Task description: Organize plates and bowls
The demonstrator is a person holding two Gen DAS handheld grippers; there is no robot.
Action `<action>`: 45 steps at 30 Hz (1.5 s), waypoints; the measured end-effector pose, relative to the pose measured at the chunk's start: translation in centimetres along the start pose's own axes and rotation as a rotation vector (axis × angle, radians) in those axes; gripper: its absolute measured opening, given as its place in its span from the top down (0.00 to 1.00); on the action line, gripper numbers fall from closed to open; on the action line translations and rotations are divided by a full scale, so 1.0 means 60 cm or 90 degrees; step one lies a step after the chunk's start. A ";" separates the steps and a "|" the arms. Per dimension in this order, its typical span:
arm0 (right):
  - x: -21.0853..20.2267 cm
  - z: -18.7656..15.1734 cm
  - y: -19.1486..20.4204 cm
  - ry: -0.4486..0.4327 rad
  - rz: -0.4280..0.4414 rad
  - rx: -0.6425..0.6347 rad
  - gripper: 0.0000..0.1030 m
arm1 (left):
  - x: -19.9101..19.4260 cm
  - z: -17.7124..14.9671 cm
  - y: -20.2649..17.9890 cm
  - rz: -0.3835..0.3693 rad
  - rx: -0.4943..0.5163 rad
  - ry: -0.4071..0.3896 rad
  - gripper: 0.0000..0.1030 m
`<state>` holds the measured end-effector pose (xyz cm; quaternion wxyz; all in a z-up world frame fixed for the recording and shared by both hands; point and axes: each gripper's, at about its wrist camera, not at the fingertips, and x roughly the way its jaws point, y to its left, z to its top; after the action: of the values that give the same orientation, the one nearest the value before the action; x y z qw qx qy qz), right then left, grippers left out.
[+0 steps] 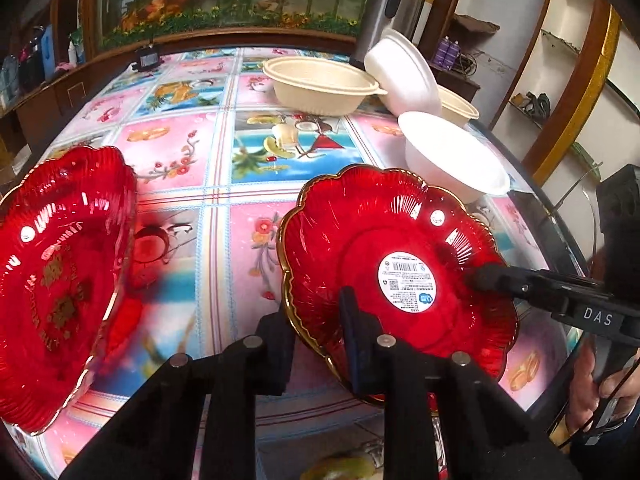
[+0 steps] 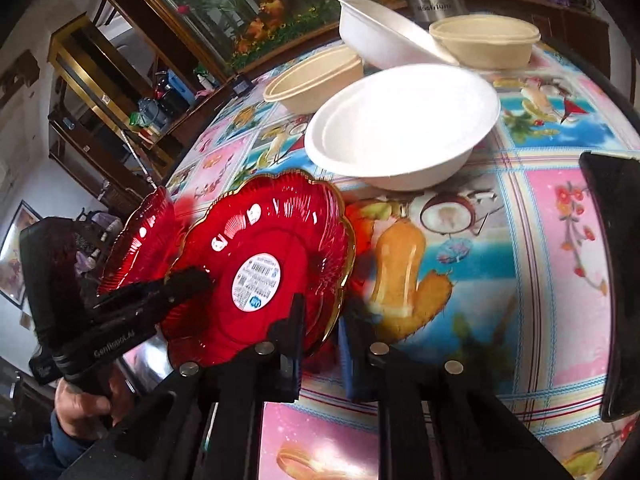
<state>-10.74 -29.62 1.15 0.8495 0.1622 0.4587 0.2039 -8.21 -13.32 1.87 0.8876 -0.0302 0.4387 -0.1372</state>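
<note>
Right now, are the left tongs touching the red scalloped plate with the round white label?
Touching. The left wrist view shows the left tongs closed over the near gold rim of the red scalloped plate, one finger lying against its surface.

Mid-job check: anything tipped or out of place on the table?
The far white bowl is tipped steeply on its edge between the left tan bowl and the right tan bowl; the near white bowl sits upright.

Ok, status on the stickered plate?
Left claw and right claw both shut on stickered red plate rim. Plate tilted. Second red plate alongside, white bowl close behind.
</note>
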 end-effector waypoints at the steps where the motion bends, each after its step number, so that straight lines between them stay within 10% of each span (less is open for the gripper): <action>1: -0.001 0.000 0.002 -0.001 0.003 -0.002 0.84 | -0.004 0.000 0.000 0.004 0.003 -0.005 0.80; 29: -0.012 0.014 0.072 -0.011 0.009 -0.054 0.84 | -0.079 -0.005 0.025 0.017 -0.015 -0.068 0.76; 45: 0.039 0.076 0.203 -0.003 0.060 -0.143 0.84 | -0.160 0.006 0.152 0.082 -0.122 -0.136 0.73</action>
<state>-8.12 -18.35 7.54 0.8528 0.0875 0.4231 0.2934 -11.50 -1.98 7.92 0.9292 -0.1007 0.3539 -0.0339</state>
